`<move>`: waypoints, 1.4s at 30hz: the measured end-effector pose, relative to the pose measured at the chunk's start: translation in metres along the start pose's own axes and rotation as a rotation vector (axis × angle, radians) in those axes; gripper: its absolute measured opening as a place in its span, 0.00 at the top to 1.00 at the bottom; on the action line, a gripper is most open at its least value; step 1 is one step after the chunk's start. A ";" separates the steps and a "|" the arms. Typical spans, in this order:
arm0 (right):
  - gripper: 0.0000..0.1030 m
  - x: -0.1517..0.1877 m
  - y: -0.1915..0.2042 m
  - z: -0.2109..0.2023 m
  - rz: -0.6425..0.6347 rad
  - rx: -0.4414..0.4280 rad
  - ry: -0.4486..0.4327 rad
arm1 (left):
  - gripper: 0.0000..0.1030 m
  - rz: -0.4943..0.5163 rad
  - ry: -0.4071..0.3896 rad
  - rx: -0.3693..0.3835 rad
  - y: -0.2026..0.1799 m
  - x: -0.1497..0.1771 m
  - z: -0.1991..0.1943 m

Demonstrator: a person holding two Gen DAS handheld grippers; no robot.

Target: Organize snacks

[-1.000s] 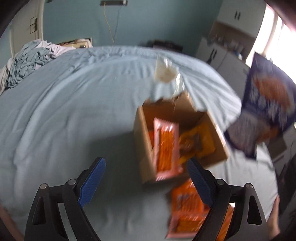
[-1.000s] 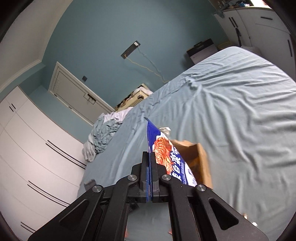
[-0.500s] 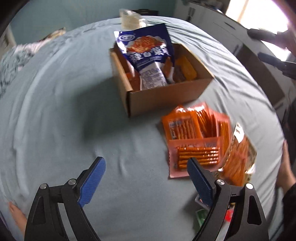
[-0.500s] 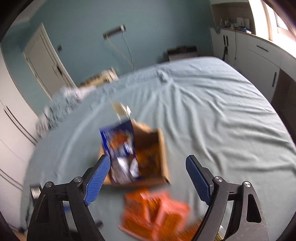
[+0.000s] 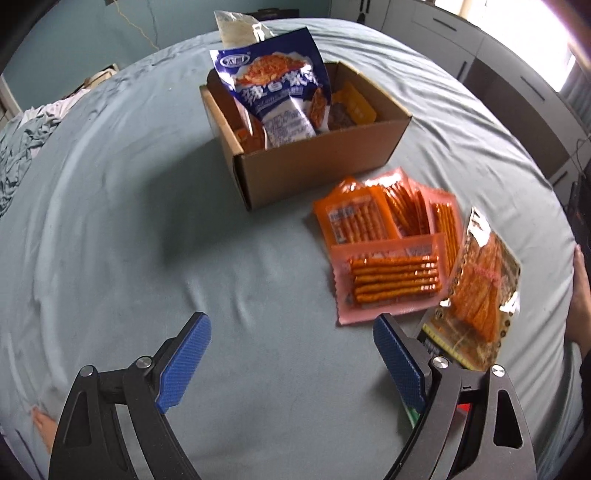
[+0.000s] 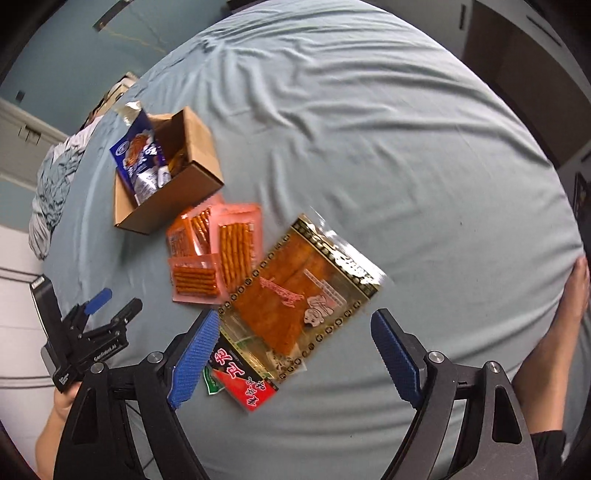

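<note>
A brown cardboard box point(image 5: 325, 162) point(image 6: 201, 168) sits on the blue-grey bed. A blue snack bag point(image 5: 280, 92) point(image 6: 138, 158) stands in it with orange packets behind. Several orange stick-snack packets point(image 5: 391, 251) point(image 6: 214, 251) lie in front of the box. A gold-edged packet of orange strips point(image 5: 480, 295) point(image 6: 299, 291) lies beside them, over a red and black packet point(image 6: 243, 380). My left gripper point(image 5: 291, 365) is open and empty above the sheet, also seen in the right wrist view point(image 6: 110, 310). My right gripper point(image 6: 291, 362) is open and empty over the gold-edged packet.
A crumpled bundle of clothes point(image 5: 18, 147) point(image 6: 51, 192) lies at the bed's far left edge. White cabinets point(image 5: 498, 55) stand beyond the bed on the right. A person's arm point(image 6: 554, 350) rests at the bed's right edge. A clear bag point(image 5: 240, 26) sits behind the box.
My right gripper opened and let go of the blue snack bag, which now stands in the box. Both grippers pulled back and tilted down toward the loose packets.
</note>
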State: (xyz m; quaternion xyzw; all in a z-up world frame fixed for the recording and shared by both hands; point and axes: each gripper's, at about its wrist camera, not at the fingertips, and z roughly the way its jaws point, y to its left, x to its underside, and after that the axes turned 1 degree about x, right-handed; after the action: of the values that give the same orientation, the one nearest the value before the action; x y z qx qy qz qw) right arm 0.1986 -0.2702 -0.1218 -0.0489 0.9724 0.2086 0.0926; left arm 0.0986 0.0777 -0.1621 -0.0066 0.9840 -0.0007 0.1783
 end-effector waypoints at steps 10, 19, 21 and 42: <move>0.19 -0.008 0.000 0.050 -0.048 0.009 0.133 | 0.12 0.060 -0.017 -0.013 -0.005 -0.001 -0.008; 0.19 -0.003 0.001 0.083 -0.118 0.039 0.188 | 0.12 0.087 0.025 -0.009 -0.012 -0.001 0.010; 0.19 -0.003 0.001 0.093 -0.129 0.045 0.207 | 0.12 0.081 0.040 -0.001 -0.010 0.000 0.016; 0.19 0.007 -0.001 0.127 -0.180 0.009 0.278 | 0.12 0.046 0.135 0.134 -0.055 -0.027 0.080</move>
State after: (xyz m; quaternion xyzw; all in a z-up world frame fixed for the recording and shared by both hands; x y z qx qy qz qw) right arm 0.2118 -0.2183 -0.2377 -0.1638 0.9684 0.1864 -0.0241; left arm 0.1529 0.0232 -0.2273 0.0281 0.9914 -0.0628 0.1116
